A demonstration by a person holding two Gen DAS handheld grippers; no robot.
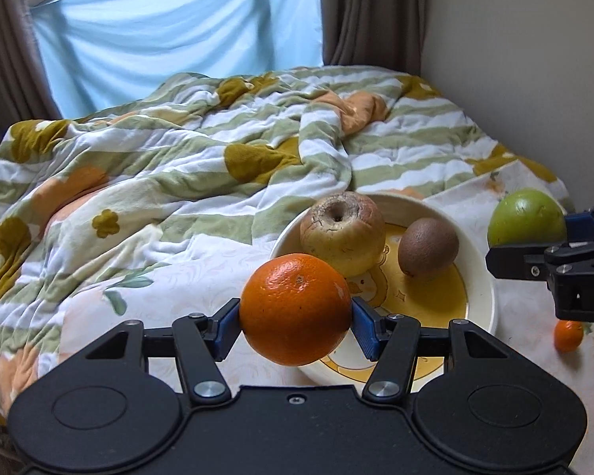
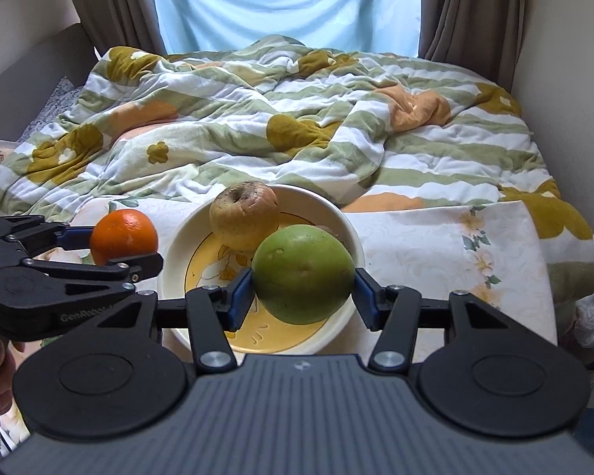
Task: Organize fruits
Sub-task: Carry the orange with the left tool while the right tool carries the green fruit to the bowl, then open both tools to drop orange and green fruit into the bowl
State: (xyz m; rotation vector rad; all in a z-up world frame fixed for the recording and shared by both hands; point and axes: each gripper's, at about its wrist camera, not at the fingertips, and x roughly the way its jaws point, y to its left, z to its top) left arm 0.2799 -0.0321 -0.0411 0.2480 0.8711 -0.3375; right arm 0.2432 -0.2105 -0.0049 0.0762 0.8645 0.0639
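My left gripper (image 1: 296,316) is shut on an orange (image 1: 295,308) and holds it above the near left rim of a cream bowl (image 1: 481,277). The bowl holds a wrinkled yellow apple (image 1: 342,231) and a brown kiwi (image 1: 428,247). My right gripper (image 2: 304,291) is shut on a green apple (image 2: 304,275) above the bowl (image 2: 174,249). The kiwi is almost hidden behind the green apple in the right wrist view. The right gripper with the green apple (image 1: 526,217) shows at the right in the left wrist view; the left gripper with the orange (image 2: 123,235) shows at the left in the right wrist view.
The bowl sits on a floral cloth (image 2: 435,245) at the foot of a bed with a rumpled striped quilt (image 2: 257,118). Two small oranges (image 1: 569,335) lie on the cloth to the right of the bowl. Curtains and a wall stand behind.
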